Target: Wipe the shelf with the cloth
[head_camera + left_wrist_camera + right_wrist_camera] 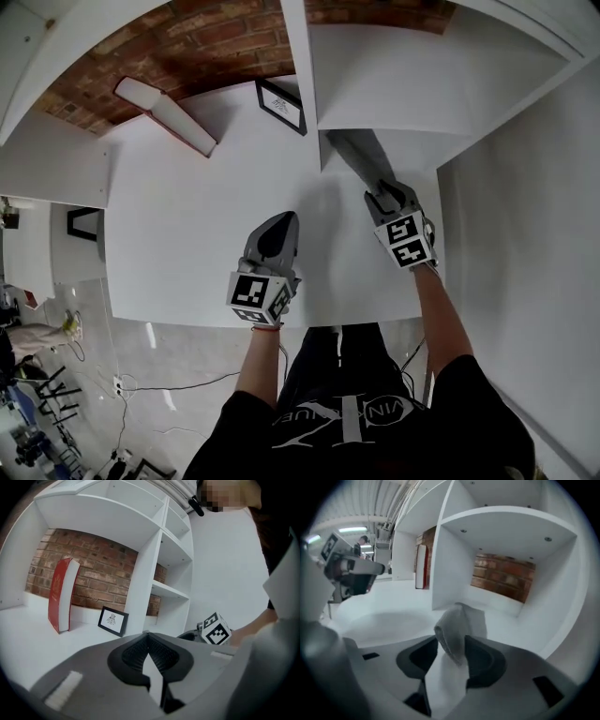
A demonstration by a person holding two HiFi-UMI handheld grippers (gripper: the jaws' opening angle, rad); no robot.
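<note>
Grey cloth (461,620) slack between parted jaws of right tool (454,651), draped onto white shelf (393,602) at small compartment (506,590) mouth. Left tool (149,637) pinched together, empty. Wiping judged finished or paused; cleanliness unverifiable.

Left gripper (148,635) closed, right gripper (451,643) parted.

Shelf (187,216) smooth matt, probably laminate; cloth (461,625) soft fabric; wall (206,37) rough brick.

The cloth (459,630) lies between the right fingers (480,660), on the shelf (384,616). Ahead of the left fingers (169,656) stands the frame (113,620), the book (61,595) left of it.
</note>
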